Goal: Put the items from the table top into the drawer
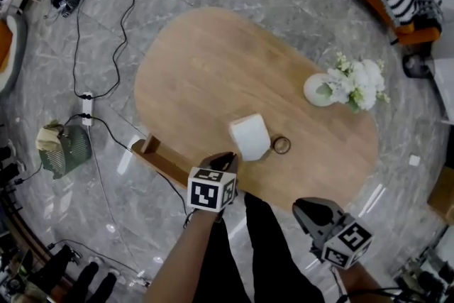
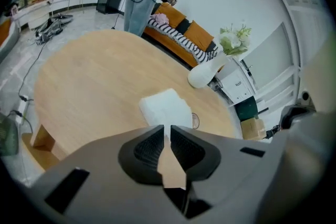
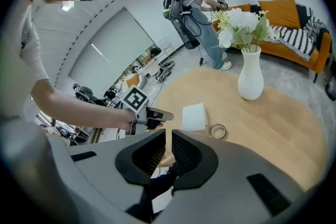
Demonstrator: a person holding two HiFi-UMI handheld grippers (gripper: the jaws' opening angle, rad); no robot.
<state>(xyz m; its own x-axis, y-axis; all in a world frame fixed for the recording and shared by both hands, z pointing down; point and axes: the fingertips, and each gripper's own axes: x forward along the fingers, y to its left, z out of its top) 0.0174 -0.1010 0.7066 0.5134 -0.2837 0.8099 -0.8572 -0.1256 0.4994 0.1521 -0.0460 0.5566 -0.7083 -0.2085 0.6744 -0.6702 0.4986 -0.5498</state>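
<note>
the oval wooden counter [image 1: 213,60] carries everything, and an open drawer [image 1: 162,158] juts from its near-left edge. the left gripper [image 1: 227,160] hangs over the near rim, jaws a narrow empty slit, tips just short of the white folded cloth [image 1: 250,136]. the right gripper [image 1: 306,213] is off the counter, jaws likewise narrow and empty. a white flower vase [image 1: 319,90] stands far right. a small ring [image 1: 281,145] lies just beside the cloth.

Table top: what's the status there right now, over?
Left gripper, right gripper nearly shut, empty. White packet and small ring on table, untouched. Drawer open at the edge. Nothing in the way.
</note>
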